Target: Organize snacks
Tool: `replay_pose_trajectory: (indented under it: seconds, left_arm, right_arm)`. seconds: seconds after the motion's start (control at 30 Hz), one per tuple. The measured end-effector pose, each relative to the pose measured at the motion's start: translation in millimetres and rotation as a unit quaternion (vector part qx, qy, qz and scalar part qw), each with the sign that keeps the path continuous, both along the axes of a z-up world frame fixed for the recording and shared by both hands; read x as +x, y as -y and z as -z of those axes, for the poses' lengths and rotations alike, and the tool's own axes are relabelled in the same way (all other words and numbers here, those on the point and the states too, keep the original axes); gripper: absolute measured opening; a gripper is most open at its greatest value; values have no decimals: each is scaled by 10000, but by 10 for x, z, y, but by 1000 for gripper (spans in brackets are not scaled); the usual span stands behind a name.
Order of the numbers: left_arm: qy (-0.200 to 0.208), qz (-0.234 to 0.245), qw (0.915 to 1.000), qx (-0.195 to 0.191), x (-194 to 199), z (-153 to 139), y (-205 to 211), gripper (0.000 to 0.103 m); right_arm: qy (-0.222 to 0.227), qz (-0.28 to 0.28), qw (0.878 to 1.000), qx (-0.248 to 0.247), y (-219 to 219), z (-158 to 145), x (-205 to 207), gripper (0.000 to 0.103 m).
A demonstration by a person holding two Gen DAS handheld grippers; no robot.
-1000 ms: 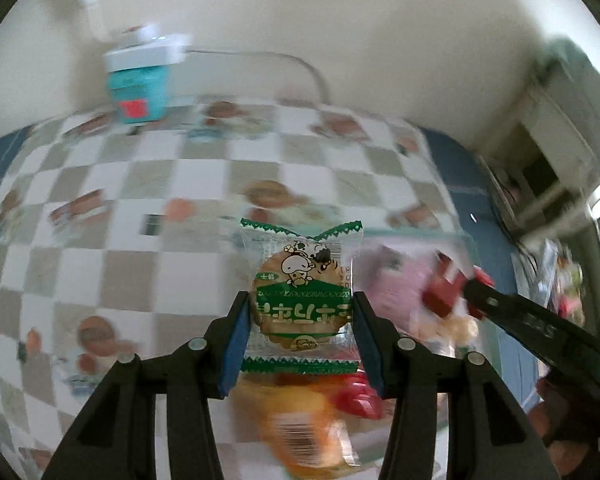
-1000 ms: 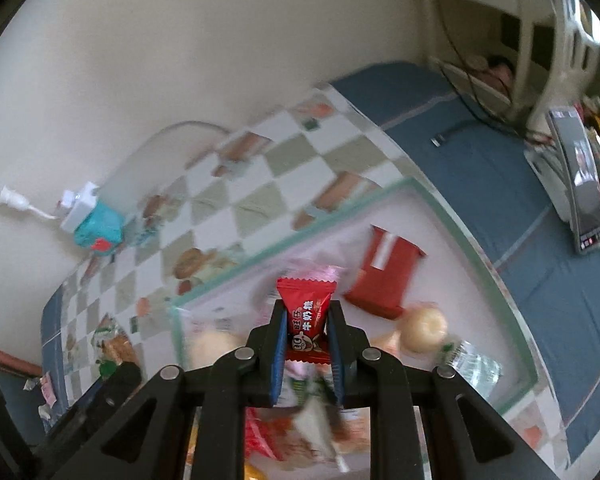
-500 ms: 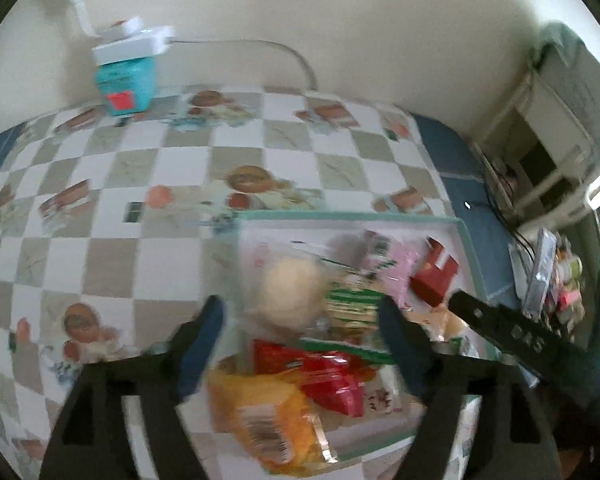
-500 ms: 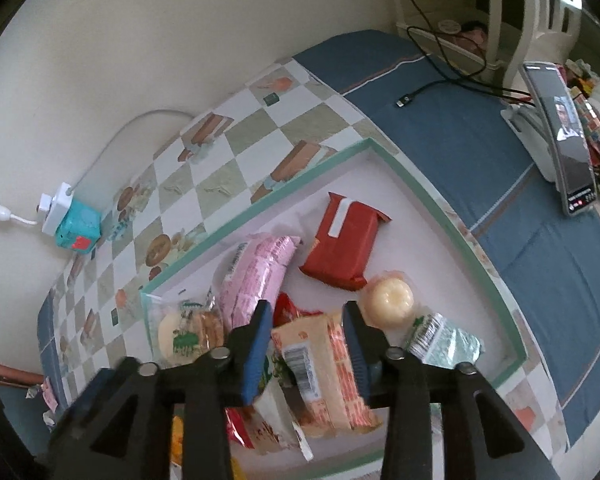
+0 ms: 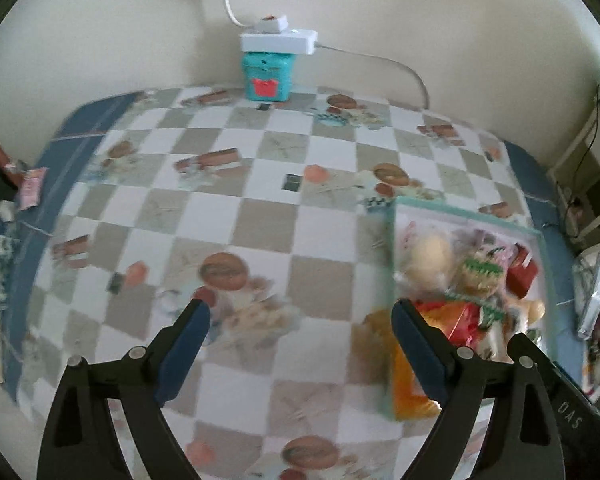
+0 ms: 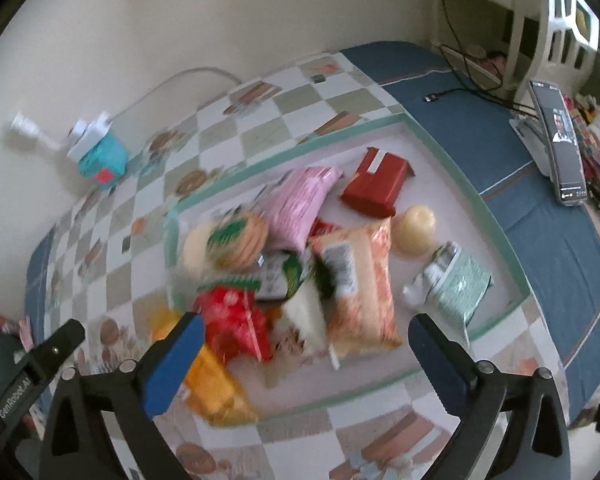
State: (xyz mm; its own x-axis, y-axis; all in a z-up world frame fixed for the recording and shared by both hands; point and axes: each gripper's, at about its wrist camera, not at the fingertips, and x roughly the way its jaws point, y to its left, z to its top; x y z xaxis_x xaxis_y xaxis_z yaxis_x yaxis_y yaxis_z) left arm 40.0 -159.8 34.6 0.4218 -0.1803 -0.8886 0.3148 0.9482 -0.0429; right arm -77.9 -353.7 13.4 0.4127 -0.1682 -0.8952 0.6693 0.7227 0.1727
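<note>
A clear tray with a teal rim [image 6: 452,160] lies on the checked tablecloth and holds several snack packs. Among them are a green-banded cookie pack [image 6: 236,236], a pink pack [image 6: 300,204], a red pack [image 6: 376,188], an orange-patterned pack [image 6: 364,280] and a small red candy pack [image 6: 236,320]. My right gripper [image 6: 304,332] hovers above the tray's near side, jaws opening wide, nothing between them. My left gripper [image 5: 300,328] hangs over the bare cloth left of the tray [image 5: 392,280], jaws also opening and empty. The cookie pack [image 5: 480,276] lies in the tray.
A teal box with a white power strip on top [image 5: 268,76] stands at the wall. A phone on a stand [image 6: 560,148] and a black cable [image 6: 460,92] sit on the blue cloth to the right. An orange pack [image 6: 212,388] overlaps the tray's near-left corner.
Both grippers let go: the cookie pack and the red candy pack dropped into the tray. The left gripper swung left over the cloth; the right gripper's jaws spread wide.
</note>
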Motion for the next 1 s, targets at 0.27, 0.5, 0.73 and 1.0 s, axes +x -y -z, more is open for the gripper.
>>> replay_pose_trajectory:
  seconds: [0.27, 0.5, 0.73, 1.0]
  left_arm:
    - [224, -293, 9980, 514, -257, -101, -286, 93]
    - [179, -324, 9980, 504, -507, -87, -565, 93]
    - [170, -381, 9980, 479, -641, -58, -775, 92]
    - [109, -367, 9980, 498, -668, -32, -811, 92]
  right_arm:
    - [41, -282, 9990, -347, -371, -79, -195, 103]
    - [150, -434, 9976, -518, -582, -159, -335, 103]
    - [83, -582, 9967, -568, -719, -139, -410, 103]
    - [50, -657, 9957, -655, -774, -137, -407, 103]
